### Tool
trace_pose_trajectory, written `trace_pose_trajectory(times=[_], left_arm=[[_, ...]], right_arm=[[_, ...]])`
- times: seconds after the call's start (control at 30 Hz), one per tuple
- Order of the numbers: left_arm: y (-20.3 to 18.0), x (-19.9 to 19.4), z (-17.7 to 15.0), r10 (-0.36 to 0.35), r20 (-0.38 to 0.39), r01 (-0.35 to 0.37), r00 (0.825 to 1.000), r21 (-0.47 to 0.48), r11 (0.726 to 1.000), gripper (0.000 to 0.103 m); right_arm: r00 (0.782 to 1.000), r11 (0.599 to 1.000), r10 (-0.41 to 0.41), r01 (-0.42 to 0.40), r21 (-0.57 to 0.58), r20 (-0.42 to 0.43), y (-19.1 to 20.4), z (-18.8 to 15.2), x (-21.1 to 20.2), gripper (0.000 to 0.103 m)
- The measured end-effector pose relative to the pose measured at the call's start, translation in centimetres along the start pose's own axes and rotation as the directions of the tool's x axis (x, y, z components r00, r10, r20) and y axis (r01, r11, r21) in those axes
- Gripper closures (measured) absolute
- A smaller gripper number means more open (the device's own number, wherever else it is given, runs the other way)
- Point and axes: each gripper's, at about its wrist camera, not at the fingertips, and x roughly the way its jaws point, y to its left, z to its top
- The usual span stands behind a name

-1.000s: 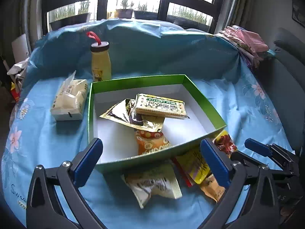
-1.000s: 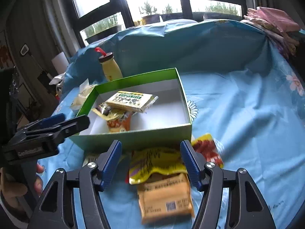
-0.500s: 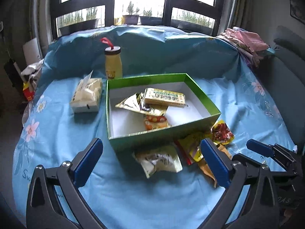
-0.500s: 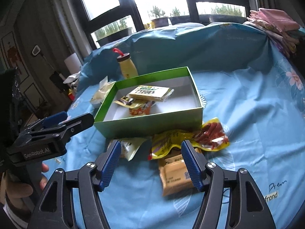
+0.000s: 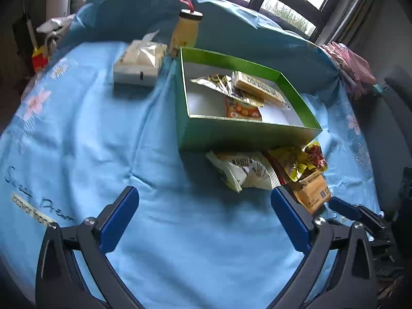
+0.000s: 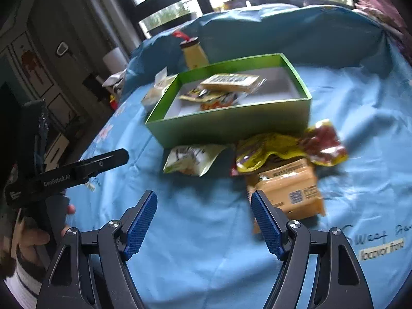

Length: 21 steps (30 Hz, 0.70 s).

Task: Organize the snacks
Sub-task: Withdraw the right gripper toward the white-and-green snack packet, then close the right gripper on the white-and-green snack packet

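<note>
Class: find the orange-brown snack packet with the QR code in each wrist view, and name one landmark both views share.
Left wrist: orange-brown packet, lower right, beside the right blue pad.
Right wrist, right of centre, under the yellow packet.
Shared landmark: green box.

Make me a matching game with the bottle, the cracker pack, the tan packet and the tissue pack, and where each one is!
Things:
1. bottle
2. cracker pack
3. tan packet
4. tissue pack

Places:
A. inside the green box
B. on the cloth in front of the box
C. behind the box's far corner
D. on the cloth left of the box

Pairs: 1-C, 2-A, 3-B, 4-D
</note>
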Motion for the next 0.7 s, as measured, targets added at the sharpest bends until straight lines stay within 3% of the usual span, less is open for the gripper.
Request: trace_pose_trajectory(times=[0.43, 0.7], left_arm=[[-0.6, 2.6, -0.2, -0.071, -0.014, 0.072, 0.997, 0.065, 0.995, 0.001], [-1.3, 4.8, 1.3, -0.131, -0.047, 0.134, 0.99, 0.078, 0.988, 0.01]], right_arm=[[0.999, 0.995, 0.013, -0.017, -0.1, -0.042, 1.7, 0.1, 4.8, 0.027], [0.999, 0.992, -0.002, -0.004, -0.126, -0.045, 1.7, 1.4, 7.2, 0.038]])
